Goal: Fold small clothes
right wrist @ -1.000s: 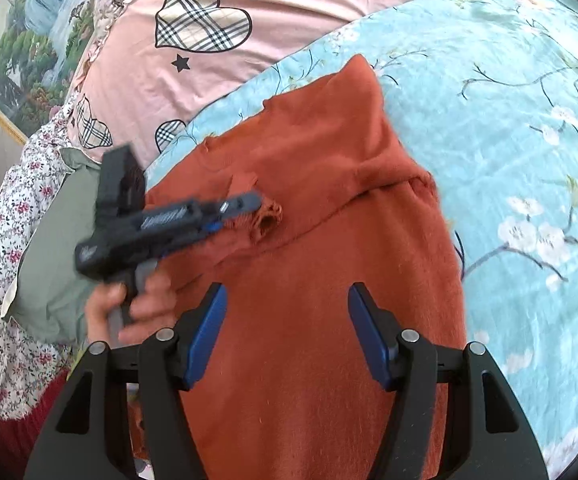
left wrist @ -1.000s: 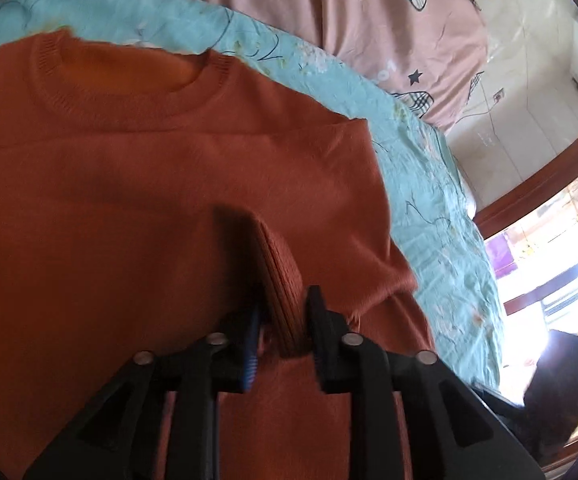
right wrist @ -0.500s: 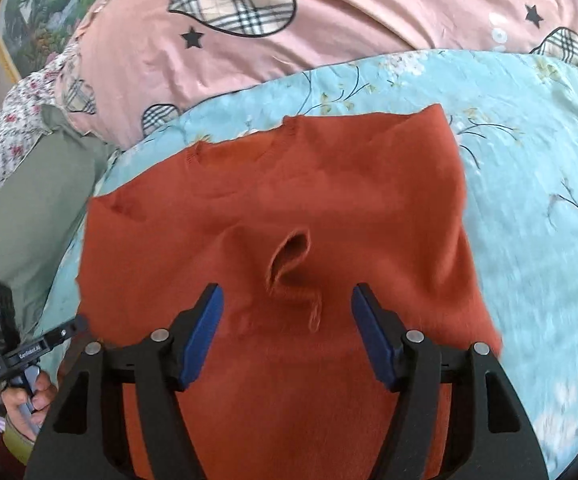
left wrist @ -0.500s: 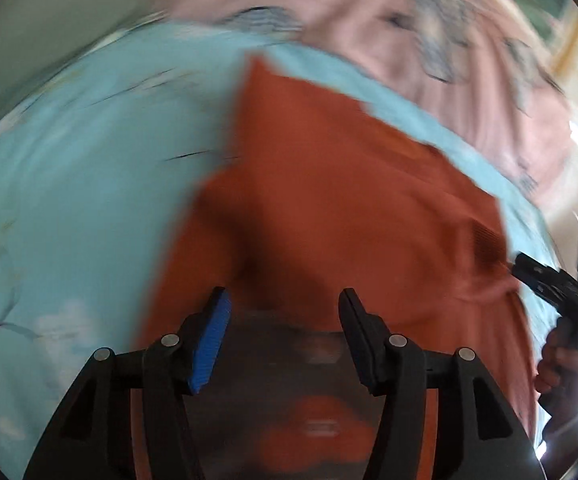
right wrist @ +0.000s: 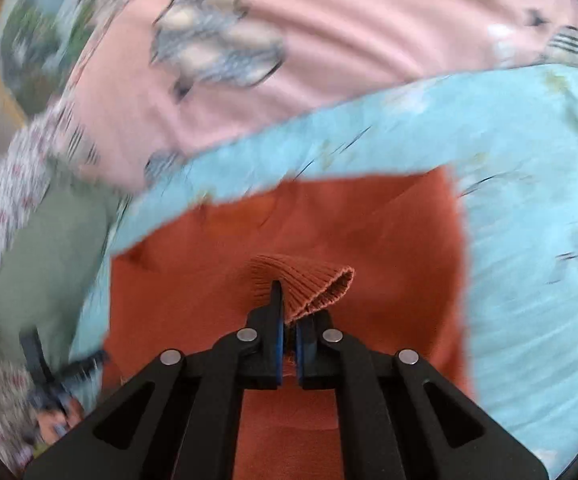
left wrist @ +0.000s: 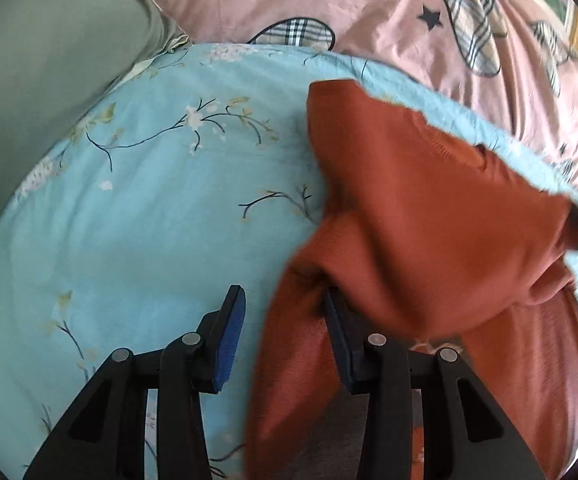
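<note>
An orange knit sweater (left wrist: 429,216) lies on a light blue floral bedsheet (left wrist: 149,208). In the left wrist view my left gripper (left wrist: 285,312) is open at the sweater's left edge; cloth drapes over its right finger (left wrist: 341,332), the left finger (left wrist: 229,332) is over bare sheet. In the right wrist view the sweater (right wrist: 389,240) lies flat, and my right gripper (right wrist: 289,316) is shut on its ribbed cuff (right wrist: 305,280), which stands up from the body.
A pink quilt with plaid hearts (left wrist: 369,12) lies along the far side. A green pillow (left wrist: 41,60) sits at the left. The left gripper and hand show blurred at the lower left of the right wrist view (right wrist: 53,380).
My left gripper let go of the cuff, opened and swung to the sweater's left edge. My right gripper moved in and shut on the ribbed cuff.
</note>
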Motion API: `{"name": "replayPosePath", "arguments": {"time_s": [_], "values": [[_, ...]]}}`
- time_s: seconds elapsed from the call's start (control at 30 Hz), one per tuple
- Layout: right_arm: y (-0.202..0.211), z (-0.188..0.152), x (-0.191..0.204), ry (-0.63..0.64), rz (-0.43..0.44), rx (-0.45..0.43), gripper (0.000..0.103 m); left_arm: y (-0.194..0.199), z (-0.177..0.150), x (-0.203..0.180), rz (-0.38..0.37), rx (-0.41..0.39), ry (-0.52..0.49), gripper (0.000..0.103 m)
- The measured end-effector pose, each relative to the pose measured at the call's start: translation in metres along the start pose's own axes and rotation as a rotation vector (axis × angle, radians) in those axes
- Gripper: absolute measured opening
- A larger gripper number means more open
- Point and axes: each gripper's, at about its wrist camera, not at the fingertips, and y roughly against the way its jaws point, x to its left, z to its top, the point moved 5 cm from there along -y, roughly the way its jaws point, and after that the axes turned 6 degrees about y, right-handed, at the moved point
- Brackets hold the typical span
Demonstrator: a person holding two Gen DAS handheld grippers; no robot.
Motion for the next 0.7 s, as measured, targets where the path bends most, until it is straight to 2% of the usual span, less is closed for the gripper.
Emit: {"name": "replayPosePath", "arguments": {"time_s": [0.07,0.2,0.33,0.4,0.43,0.47,0.57,0.6,0.63,0.7], "values": [[0.007,0.006,-0.014,-0.022,-0.003,0.006,0.005,-0.009,0.0,-0.004,0.03,0.013,-0.039,0.041],[0.002,-0.004,-0.015,0.007,-0.021,0.051,0.005,-0.024,0.001,-0.025,0.057,0.025,-0.128,0.04],[-0.002,-0.008,-0.013,-0.004,-0.01,0.065,0.005,-0.029,0.0,-0.045,0.037,0.046,-0.232,0.041],[-0.001,-0.006,-0.014,-0.002,-0.011,0.064,0.005,-0.03,0.001,-0.048,0.064,0.022,-0.272,0.039],[-0.001,-0.004,-0.012,-0.001,-0.01,0.063,0.005,-0.029,0.003,-0.046,0.075,0.01,-0.264,0.025],[0.003,-0.001,-0.009,-0.003,-0.004,0.053,0.005,-0.028,0.008,-0.039,0.095,-0.01,-0.228,0.016],[0.031,0.011,-0.009,-0.05,0.05,-0.064,0.005,-0.02,0.021,-0.019,0.027,-0.041,-0.052,0.014],[0.037,0.011,-0.012,-0.072,0.054,-0.088,0.005,-0.017,0.018,-0.019,0.029,-0.058,-0.039,0.014],[0.036,0.008,-0.017,-0.089,0.043,-0.089,0.005,-0.015,0.014,-0.02,0.042,-0.076,-0.05,0.013],[0.017,-0.005,-0.027,-0.097,-0.012,-0.02,0.005,-0.015,0.005,-0.022,0.068,-0.093,-0.062,0.012]]}}
